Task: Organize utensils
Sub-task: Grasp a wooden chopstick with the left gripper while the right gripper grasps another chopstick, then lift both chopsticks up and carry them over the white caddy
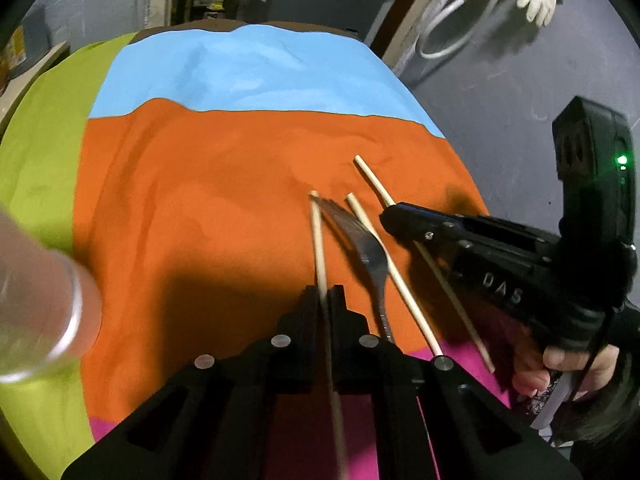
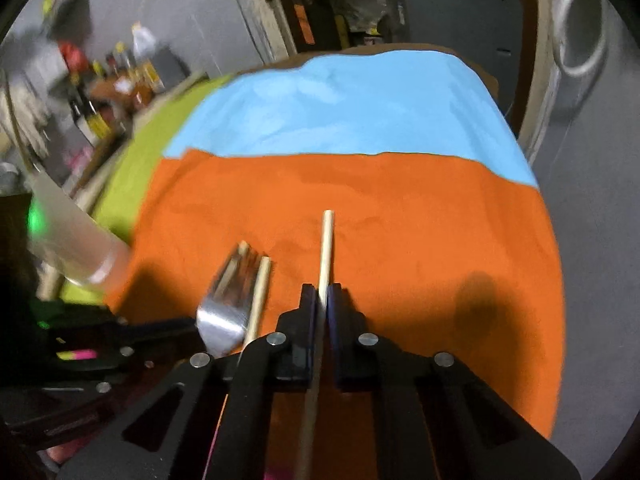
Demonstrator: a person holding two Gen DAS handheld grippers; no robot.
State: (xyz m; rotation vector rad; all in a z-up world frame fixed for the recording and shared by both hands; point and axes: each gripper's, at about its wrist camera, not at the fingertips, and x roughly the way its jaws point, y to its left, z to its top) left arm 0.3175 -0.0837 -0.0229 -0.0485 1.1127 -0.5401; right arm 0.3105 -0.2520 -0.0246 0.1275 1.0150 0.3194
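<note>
My left gripper (image 1: 323,292) is shut on a wooden chopstick (image 1: 317,232) that points forward over the orange cloth (image 1: 200,208). My right gripper (image 2: 322,292) is shut on another chopstick (image 2: 326,248); it also shows in the left wrist view (image 1: 394,216), clamped on its chopstick (image 1: 372,180). A metal fork (image 1: 368,248) and a third chopstick (image 1: 384,264) lie on the cloth between the two held ones. The fork (image 2: 226,300) and the loose chopstick (image 2: 258,296) show left of my right gripper. A clear glass (image 1: 40,312) stands at the left.
The table is covered by orange, blue (image 1: 248,72), green (image 1: 36,160) and pink (image 1: 312,432) cloths. Bottles (image 2: 116,76) stand on a shelf at the far left. The table's right edge drops to a grey floor (image 1: 500,92).
</note>
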